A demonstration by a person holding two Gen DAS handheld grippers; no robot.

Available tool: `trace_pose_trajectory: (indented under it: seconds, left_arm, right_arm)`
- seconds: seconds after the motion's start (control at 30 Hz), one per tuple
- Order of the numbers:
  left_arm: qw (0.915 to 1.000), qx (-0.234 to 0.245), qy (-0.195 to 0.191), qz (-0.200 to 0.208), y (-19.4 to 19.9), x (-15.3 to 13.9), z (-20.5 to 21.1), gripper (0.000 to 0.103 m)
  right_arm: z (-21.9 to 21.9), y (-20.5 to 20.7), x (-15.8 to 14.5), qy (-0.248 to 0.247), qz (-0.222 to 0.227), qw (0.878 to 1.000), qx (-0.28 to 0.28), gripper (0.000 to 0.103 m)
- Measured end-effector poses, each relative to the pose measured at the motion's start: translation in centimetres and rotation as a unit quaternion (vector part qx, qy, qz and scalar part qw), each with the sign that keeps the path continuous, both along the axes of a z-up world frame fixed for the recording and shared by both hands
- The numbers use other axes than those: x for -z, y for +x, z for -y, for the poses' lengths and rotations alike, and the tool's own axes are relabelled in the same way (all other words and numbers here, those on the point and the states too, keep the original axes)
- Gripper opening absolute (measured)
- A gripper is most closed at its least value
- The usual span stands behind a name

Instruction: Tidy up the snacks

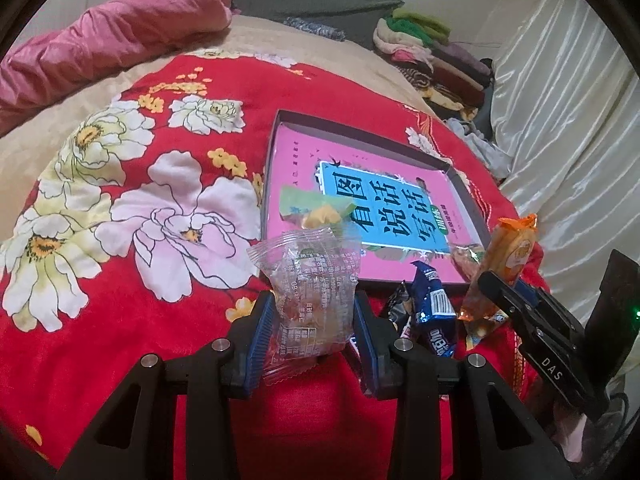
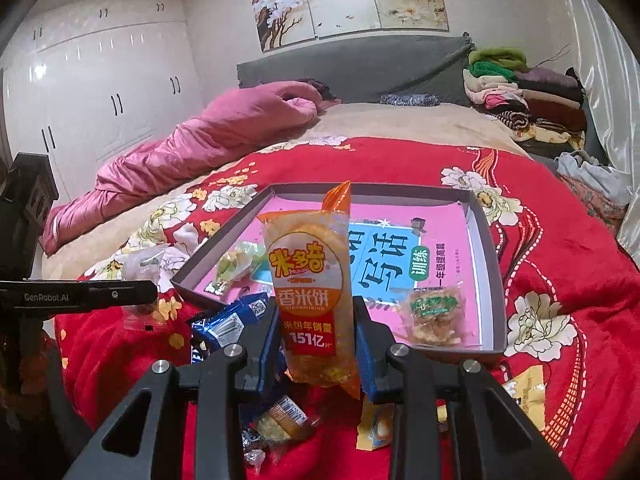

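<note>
**Snack sorting under way: two in the tray, two in the tongs, several loose**

The bed (image 2: 560, 264), under its red floral blanket, carries everything; there is no counter here.

The shallow grey tray (image 2: 486, 232), lined with a pink and blue booklet, lies ahead of both tongs. It holds two snacks: a green-wrapped sweet (image 1: 310, 210) just beyond the left tongs, and a clear pack of golden crisp (image 2: 434, 318) at the tray's near edge, ahead and right of the right tongs. That much I judge done.

The right tongs (image 2: 316, 340) are closed nearly to their limit on an orange rice-cracker packet (image 2: 310, 292), held upright short of the tray's near rim. The left tongs (image 1: 314, 328) are narrowly set and pinch a clear candy packet (image 1: 310, 276), raised off the blanket near the tray's front corner.

Outstanding: blue-wrapped biscuit packs (image 2: 228, 322) lie between the two tongs, a small clear-wrapped cake (image 2: 280, 420) sits beneath the right tongs, and yellow packets (image 2: 524, 396) rest to their right, all outside the tray.

Assessment: under half complete; both held packets await placement, then the loose pile.
</note>
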State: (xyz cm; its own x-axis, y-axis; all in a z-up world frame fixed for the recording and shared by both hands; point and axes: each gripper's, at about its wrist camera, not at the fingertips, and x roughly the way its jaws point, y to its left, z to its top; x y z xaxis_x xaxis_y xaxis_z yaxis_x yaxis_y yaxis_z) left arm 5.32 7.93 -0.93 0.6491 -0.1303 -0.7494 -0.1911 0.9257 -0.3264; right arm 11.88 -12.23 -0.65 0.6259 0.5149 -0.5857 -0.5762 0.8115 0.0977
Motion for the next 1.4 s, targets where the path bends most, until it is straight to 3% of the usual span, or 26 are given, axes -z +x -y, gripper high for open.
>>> trace_pose_trajectory:
  seconds: [1.4]
  left_arm:
    - [0.9989,0.011,0.038,0.027,1.6,-4.3,3.6,0.041]
  right_arm:
    - [2.7,0.8,-2.4,0.054,0.023,0.998,0.032,0.034]
